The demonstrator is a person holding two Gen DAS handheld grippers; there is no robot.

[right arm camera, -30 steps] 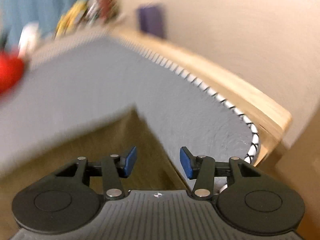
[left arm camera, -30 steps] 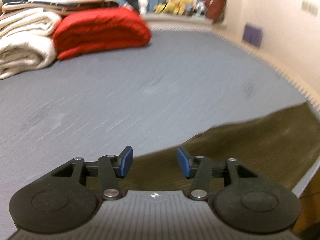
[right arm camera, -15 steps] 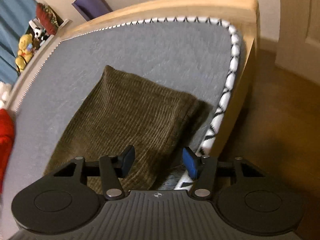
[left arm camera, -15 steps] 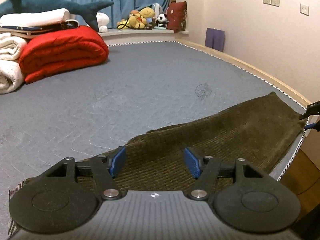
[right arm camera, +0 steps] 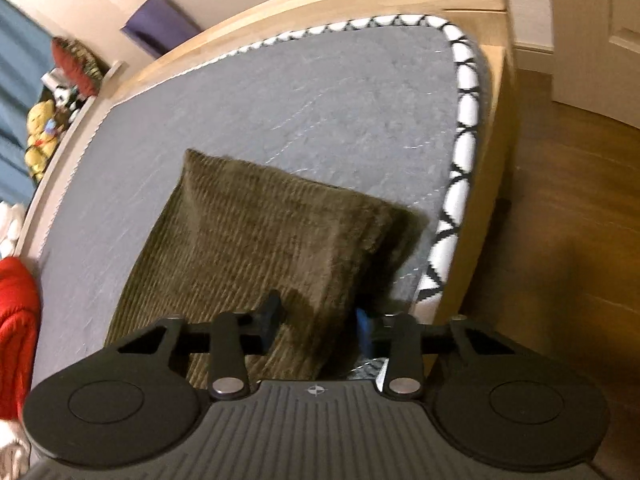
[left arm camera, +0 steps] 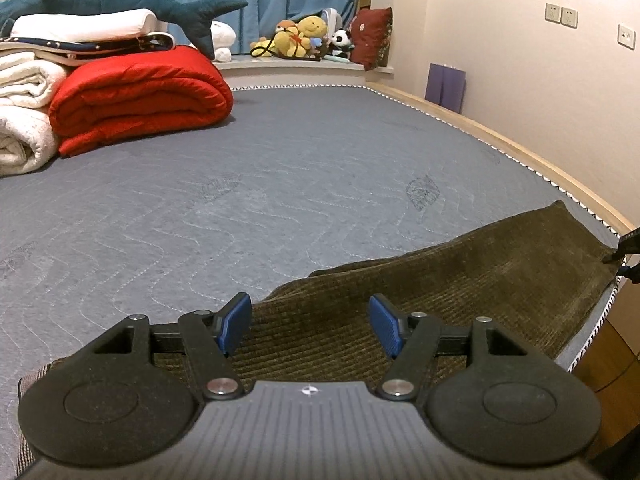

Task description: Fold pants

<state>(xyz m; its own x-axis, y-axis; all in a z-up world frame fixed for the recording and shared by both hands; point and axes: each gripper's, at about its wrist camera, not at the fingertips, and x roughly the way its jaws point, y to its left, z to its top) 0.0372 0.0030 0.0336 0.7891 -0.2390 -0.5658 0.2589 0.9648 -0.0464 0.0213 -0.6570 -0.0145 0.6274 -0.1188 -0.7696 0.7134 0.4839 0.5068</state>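
Note:
Olive corduroy pants (left arm camera: 460, 292) lie stretched along the near edge of the grey mattress (left arm camera: 280, 184). My left gripper (left arm camera: 310, 326) hovers open just above one end of them, with nothing between its blue pads. My right gripper (right arm camera: 318, 320) is at the other end (right arm camera: 260, 240), by the mattress corner. Its jaws are closing, and they straddle the side edge of the pant leg. One finger is over the cloth and the other is just beyond its edge. I see no clear pinch. In the left wrist view the right gripper's fingertips (left arm camera: 628, 242) show at the pants' far corner.
A red quilt (left arm camera: 140, 96), white blankets (left arm camera: 24, 120) and a plush shark (left arm camera: 120, 0) are stacked at the mattress's far left. Soft toys (left arm camera: 304, 36) sit on the window ledge. The wooden bed frame (right arm camera: 492, 140) and floor (right arm camera: 560, 240) lie right of the pants.
The right gripper has sunk onto the pant leg's edge and rolled, and its jaws have narrowed. The left gripper's jaws have widened and it has settled over the pants.

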